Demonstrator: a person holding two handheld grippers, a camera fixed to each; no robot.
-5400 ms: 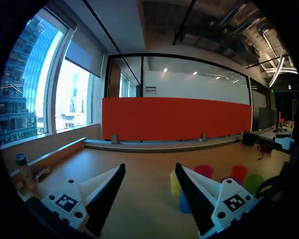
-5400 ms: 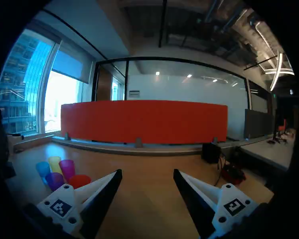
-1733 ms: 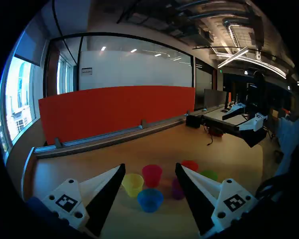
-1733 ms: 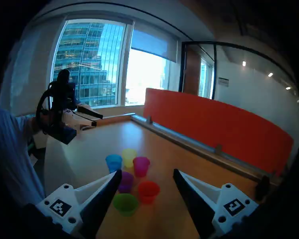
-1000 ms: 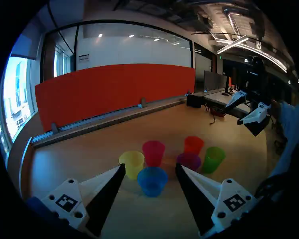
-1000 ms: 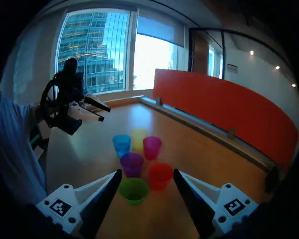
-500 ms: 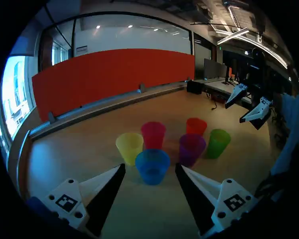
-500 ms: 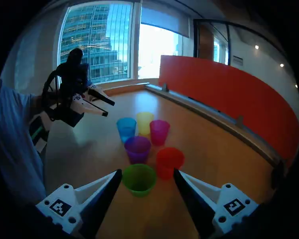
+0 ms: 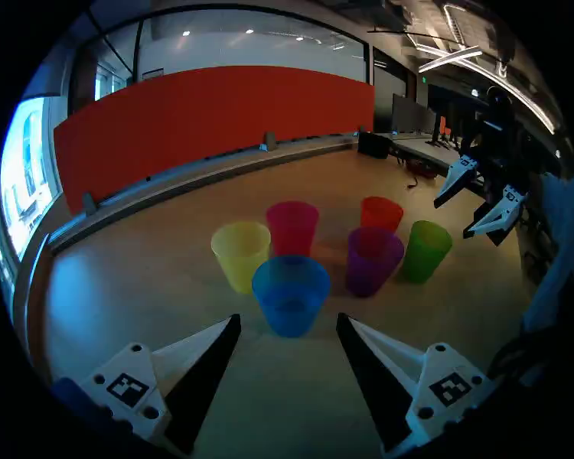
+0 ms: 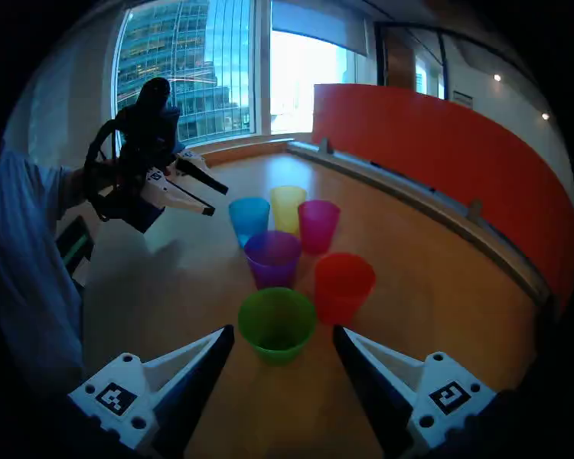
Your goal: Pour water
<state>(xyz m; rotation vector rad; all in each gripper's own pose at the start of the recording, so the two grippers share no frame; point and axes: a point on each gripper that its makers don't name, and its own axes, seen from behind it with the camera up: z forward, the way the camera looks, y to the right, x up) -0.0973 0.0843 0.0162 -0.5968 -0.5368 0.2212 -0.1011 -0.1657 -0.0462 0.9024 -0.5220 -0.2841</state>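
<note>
The left tongs (image 9: 288, 316), spread and empty, are closing on the blue cup (image 9: 291, 294) just ahead of their tips. The right tongs (image 10: 282, 327), also spread, are nearing the green cup (image 10: 276, 323). Both are drawing closer than before, so grasping is likely coming next.

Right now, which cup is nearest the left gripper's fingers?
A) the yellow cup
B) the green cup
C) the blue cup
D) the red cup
C: in the left gripper view, the blue cup stands just ahead of the gap between the open fingers of the left gripper, with the other cups behind it.
</note>
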